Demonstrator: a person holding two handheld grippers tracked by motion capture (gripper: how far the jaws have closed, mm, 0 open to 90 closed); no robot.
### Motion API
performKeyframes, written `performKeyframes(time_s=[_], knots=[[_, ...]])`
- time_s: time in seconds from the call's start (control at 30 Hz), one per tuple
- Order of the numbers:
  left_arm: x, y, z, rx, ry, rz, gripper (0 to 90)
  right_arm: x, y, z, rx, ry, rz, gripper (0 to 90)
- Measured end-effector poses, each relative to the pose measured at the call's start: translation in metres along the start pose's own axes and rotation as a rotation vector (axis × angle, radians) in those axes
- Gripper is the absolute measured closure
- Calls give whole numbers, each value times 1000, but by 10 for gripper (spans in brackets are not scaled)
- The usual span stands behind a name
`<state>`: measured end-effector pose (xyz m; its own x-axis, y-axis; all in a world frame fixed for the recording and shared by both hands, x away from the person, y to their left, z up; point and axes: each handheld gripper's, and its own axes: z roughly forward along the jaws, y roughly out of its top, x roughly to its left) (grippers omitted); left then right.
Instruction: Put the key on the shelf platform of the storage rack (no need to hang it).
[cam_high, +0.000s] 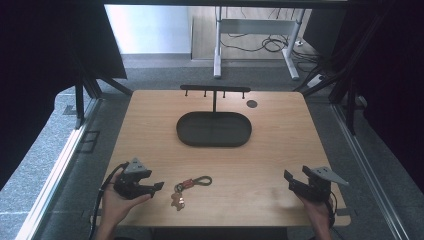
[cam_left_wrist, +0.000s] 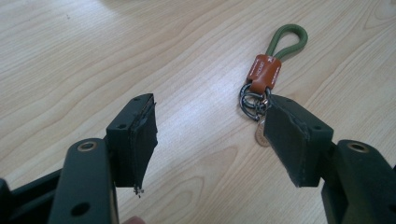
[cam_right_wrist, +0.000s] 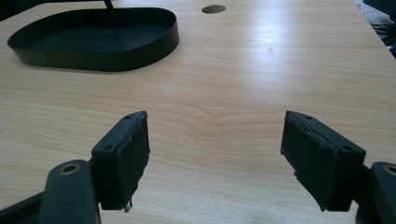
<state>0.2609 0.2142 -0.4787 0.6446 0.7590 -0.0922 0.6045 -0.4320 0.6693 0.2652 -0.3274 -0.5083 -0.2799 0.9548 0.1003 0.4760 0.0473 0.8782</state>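
The keychain (cam_high: 190, 189) lies flat near the front edge of the desk (cam_high: 280, 150), a bit left of the middle, just beside the left gripper (cam_high: 159, 185). That gripper's jaws are spread wide with nothing between them. In the left gripper view the keychain (cam_left_wrist: 266, 74) sits just past the tip of one jaw, which covers part of the small tag hanging off the rings.

The right gripper (cam_high: 288, 176) rests near the front right corner, well apart from the keychain, jaws also released and holding nothing but air over bare wood.

As for handling: it looks light and floppy. There's a green cord loop (cam_left_wrist: 288, 37), an orange leather wrap (cam_left_wrist: 264, 72), then a bunch of metal split rings (cam_left_wrist: 252, 100). The rings are thin, hard and probably slippery, and they'll swing around once lifted. Best bet is probably pinching the leather wrap, since it's the thickest, grippiest part and sits mid-length. The cord loop would work too, but it's soft and may squash. Nothing fragile here, probably.

Further back, toward the middle of the desk, there's a dark oval tray (cam_high: 214, 129) with a hook rack (cam_high: 215, 90) standing over it.
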Motion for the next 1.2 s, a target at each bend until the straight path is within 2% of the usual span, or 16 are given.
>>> performKeyframes(time_s=[0.17,0.37,0.5,0.53,0.63,1.03,1.2], knots=[[0,1,-2,-2,-8,11,353,-4,-2,0,0,-3,15,254],[3,3,-11,-39,-4,3,354,-1,-4,-3,4,-9,7,260],[1,5,-10,-33,-4,9,354,-1,-4,-5,5,-10,-1,264],[0,7,-8,-23,-8,22,354,-3,-5,-7,2,-10,3,267],[-2,8,-7,-21,-14,27,352,-4,-6,-8,1,-8,12,271],[-5,9,-12,-39,-21,32,352,0,-6,-9,5,-3,-7,275],[-3,9,-8,-23,-19,27,352,-1,-7,-7,13,-5,-7,276]])
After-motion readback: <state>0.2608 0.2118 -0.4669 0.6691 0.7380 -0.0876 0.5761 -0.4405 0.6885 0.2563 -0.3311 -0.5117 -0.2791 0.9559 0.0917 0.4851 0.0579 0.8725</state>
